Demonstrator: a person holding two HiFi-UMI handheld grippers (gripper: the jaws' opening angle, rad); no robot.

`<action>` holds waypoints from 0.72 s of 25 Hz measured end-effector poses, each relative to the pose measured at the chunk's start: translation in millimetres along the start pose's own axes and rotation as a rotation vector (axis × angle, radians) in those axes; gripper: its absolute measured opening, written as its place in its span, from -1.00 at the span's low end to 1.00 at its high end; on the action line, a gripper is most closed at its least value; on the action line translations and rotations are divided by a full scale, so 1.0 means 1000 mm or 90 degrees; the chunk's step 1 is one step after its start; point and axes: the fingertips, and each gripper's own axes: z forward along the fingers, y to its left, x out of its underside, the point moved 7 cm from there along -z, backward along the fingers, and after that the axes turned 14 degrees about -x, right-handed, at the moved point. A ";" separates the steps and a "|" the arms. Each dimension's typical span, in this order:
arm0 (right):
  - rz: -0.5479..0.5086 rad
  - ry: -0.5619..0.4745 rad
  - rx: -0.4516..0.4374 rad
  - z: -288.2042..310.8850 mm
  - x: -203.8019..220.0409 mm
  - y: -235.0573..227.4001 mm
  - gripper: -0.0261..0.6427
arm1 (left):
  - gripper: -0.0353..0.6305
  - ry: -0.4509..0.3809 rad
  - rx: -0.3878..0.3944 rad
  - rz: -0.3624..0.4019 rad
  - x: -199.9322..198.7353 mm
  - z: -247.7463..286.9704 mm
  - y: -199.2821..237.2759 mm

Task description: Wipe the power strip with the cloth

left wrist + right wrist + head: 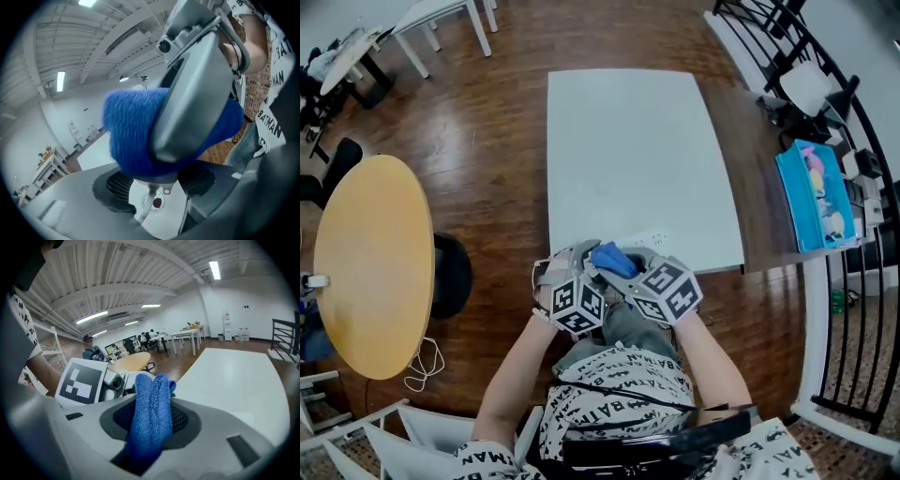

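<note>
Power strip [157, 213]: white body with its cord end toward me, lying between the pads of my left gripper [157, 187]. The jaws stand wide and the strip fills the gap from pad to pad, so I judge it gripped and carried off the table [628, 141].

Long axis: runs straight out from my left jaws along the line they point. From the head view a pale bar with a row of sockets [647, 239] shows just beyond the two grippers, over the table's near edge.

Cloth [149, 399]: blue, folded, pinched upright between the closed jaws of my right gripper [152, 416]. The bulk bunches out ahead of the tips.

Relation governing the wipe: the cloth sits directly over the strip's upper face, just ahead of my left pads. It looks to be touching there, though I cannot be certain.

Judgement: the right hand is the working one. Its stroke should run outward along the strip's length, away from the left grip.
</note>
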 end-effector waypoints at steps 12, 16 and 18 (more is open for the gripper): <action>-0.062 0.032 0.099 -0.033 -0.005 0.014 -0.51 | -0.02 -0.107 -0.054 0.000 0.001 -0.055 0.003; -0.036 0.020 0.223 -0.094 0.006 -0.024 -0.51 | -0.02 -0.128 -0.052 -0.010 -0.002 -0.058 0.007; -0.026 0.033 0.289 -0.120 0.013 -0.042 -0.51 | -0.02 -0.128 -0.050 -0.013 -0.002 -0.059 0.009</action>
